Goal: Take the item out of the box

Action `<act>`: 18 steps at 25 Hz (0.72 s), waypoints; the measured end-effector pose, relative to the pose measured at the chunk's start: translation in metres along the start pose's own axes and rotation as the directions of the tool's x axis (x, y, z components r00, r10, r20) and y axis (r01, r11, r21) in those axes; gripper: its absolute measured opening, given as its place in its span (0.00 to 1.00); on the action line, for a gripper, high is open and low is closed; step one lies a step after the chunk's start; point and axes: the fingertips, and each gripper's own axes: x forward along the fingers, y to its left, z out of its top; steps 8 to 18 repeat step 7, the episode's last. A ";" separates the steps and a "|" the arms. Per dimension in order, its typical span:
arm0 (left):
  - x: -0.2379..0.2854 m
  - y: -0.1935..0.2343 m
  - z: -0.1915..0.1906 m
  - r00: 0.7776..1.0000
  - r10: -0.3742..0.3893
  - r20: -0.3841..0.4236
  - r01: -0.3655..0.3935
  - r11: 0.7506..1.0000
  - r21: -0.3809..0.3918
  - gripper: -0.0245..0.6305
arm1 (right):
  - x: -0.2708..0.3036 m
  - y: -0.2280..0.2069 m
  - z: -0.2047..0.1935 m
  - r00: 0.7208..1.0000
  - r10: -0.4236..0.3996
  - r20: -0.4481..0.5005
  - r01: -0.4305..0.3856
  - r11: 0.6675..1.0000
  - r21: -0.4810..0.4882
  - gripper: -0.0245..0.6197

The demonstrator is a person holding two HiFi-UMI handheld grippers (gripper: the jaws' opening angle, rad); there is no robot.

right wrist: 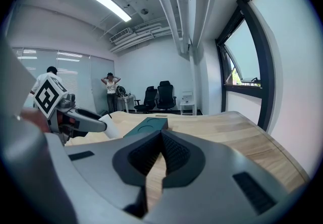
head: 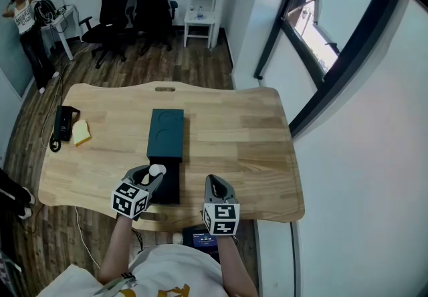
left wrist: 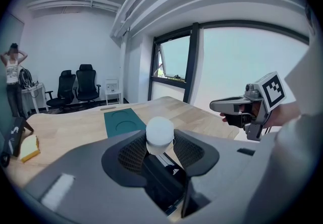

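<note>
Head view: light wooden desk (head: 254,135) across centre frame. Teal lid (head: 166,134) flat at desk centre, two round recesses in top face. Dark box (head: 168,188) directly below lid in frame, just beside its near end. Left gripper (head: 156,174) at lower left, over left part of box, clamped on white item (head: 158,169); item held above the box, rounded end up. Right gripper (head: 213,180) at lower centre, just right of box, not touching it. Black-and-white square markers (head: 130,199) on each gripper cube. Yellow print on white shirt (head: 174,275) at bottom edge, cut off, unreadable. Yellow block (head: 81,132) and black device (head: 63,123) near left desk edge.

Left gripper view: white item (left wrist: 160,134) gripped between ribbed fingers (left wrist: 132,155), pads pressing both sides. Dark box (left wrist: 164,187) beneath, teal lid (left wrist: 121,122) beyond, right gripper (left wrist: 217,105) at right of frame.

Right gripper view: fingers (right wrist: 174,155) closed together, nothing between. Left gripper (right wrist: 103,125) at left of frame, white item (right wrist: 110,128) at its tip, teal lid (right wrist: 146,128) behind.
</note>
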 end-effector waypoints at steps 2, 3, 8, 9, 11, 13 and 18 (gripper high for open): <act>0.001 0.000 -0.001 1.000 0.000 -0.001 0.000 1.000 0.000 0.30 | 0.000 -0.001 0.000 1.000 -0.002 0.002 0.002 1.000 -0.001 0.05; 0.001 0.000 -0.001 1.000 -0.001 -0.001 0.001 1.000 0.000 0.30 | 0.001 -0.002 0.001 1.000 -0.003 0.003 0.003 1.000 -0.003 0.05; 0.003 -0.001 0.000 1.000 -0.004 -0.003 0.004 1.000 0.004 0.30 | 0.001 -0.004 0.002 1.000 -0.005 0.006 0.005 1.000 -0.009 0.05; 0.003 -0.001 0.000 1.000 -0.004 -0.003 0.004 1.000 0.004 0.30 | 0.001 -0.004 0.002 1.000 -0.005 0.006 0.005 1.000 -0.009 0.05; 0.003 -0.001 0.000 1.000 -0.004 -0.003 0.004 1.000 0.004 0.30 | 0.001 -0.004 0.002 1.000 -0.005 0.006 0.005 1.000 -0.009 0.05; 0.003 -0.001 0.000 1.000 -0.004 -0.003 0.004 1.000 0.004 0.30 | 0.001 -0.004 0.002 1.000 -0.005 0.006 0.005 1.000 -0.009 0.05; 0.003 -0.001 0.000 1.000 -0.004 -0.003 0.004 1.000 0.004 0.30 | 0.001 -0.004 0.002 1.000 -0.005 0.006 0.005 1.000 -0.009 0.05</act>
